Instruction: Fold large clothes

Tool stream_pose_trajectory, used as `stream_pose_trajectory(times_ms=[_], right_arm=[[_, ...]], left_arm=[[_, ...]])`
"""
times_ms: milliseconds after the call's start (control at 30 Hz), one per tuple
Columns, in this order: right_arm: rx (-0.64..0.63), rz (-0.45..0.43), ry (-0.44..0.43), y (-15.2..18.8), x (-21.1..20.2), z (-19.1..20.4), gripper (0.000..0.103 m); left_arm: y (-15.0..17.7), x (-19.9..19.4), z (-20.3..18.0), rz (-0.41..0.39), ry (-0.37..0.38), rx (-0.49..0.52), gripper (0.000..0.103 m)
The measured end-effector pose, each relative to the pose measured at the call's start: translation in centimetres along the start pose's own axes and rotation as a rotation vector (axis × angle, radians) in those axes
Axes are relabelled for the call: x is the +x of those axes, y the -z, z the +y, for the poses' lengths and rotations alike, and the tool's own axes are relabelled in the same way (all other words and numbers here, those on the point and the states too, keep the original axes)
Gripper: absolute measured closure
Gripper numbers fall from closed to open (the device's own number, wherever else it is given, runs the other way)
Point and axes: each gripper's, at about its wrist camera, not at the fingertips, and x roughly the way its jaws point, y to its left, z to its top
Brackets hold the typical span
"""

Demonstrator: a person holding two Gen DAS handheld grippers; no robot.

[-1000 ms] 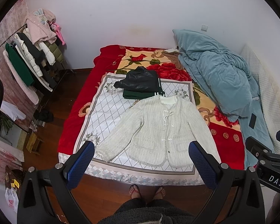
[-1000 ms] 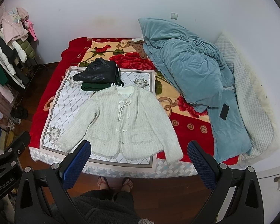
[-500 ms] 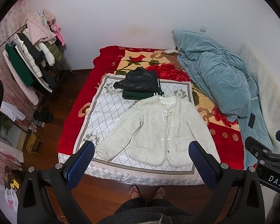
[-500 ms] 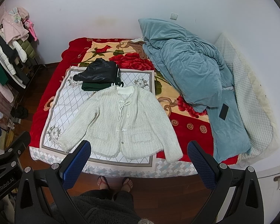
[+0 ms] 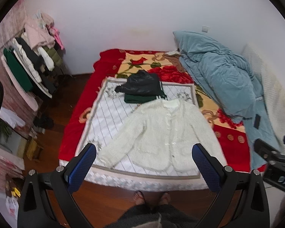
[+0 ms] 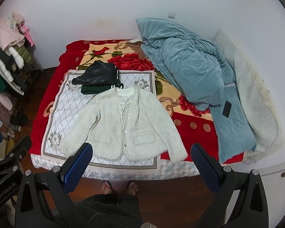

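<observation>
Both views have shifted slightly since the earlier frames: the left wrist picture is now smeared by motion and the bed sits a touch higher in it, while the cream cardigan (image 6: pixel 123 127) lies just as it did, unfolded.

At the far left a clothes rack (image 5: pixel 28 64) stands against the pink wall, hung with green, white, black and pink garments. Next comes the bed (image 6: pixel 190 171), covered by a red blanket with a rose pattern (image 6: pixel 195 129); over the blanket's left part lies a white sheet with a grey lattice print (image 6: pixel 66 104). On that sheet, toward the wall, a black jacket (image 6: pixel 96 76) rests on top of a folded dark green garment (image 6: pixel 93 90). Just in front of them the cardigan is spread flat, front side up, both sleeves stretched out sideways and its hem near the foot edge of the bed; its collar touches the green garment.

Neither claw touches any cloth. The left claw (image 5: pixel 142 168) hangs over the floor at the foot of the bed with its blue pads wide apart, and the right claw (image 6: pixel 141 166) does the same, also spread wide. The person's sandalled feet (image 6: pixel 119 187) stand on the wooden floor between them.

Further right a teal duvet (image 6: pixel 190 72) is heaped along the bed, with a dark phone (image 6: pixel 227 108) lying on it, and a white quilted cover (image 6: pixel 256 102) runs beside the wall.
</observation>
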Motion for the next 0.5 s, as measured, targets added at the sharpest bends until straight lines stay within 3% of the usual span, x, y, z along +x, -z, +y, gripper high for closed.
stream_pose_trajectory(times_ms=[200, 300, 333, 400, 433, 500], right_arm=[[0.149, -0.036, -0.022, 1.1, 4.9, -2.1, 0.000], [0.285, -0.010, 0.002, 2.1, 9.7, -4.8, 0.000], [0.326, 0.002, 0.014, 2.6, 11.4, -5.8, 0.005], [0.415, 0.050, 0.028, 3.8, 15.3, -8.4, 0.031], [0.478, 0.091, 0.025, 4.7, 18.1, -10.4, 0.049], [0.596, 0.152, 0.010, 6.8, 22.7, -13.6, 0.051]], left_arm=[[0.0, 6.7, -0.6, -0.051, -0.090, 0.106, 0.000], [0.3, 10.9, -0.5, -0.046, -0.086, 0.132, 0.000], [0.4, 12.8, -0.8, -0.036, -0.100, 0.140, 0.000], [0.7, 16.1, -1.4, -0.015, -0.111, 0.153, 0.000], [0.9, 18.2, -1.8, 0.006, -0.124, 0.161, 0.000], [1.4, 21.3, -2.6, 0.049, -0.139, 0.173, 0.000]])
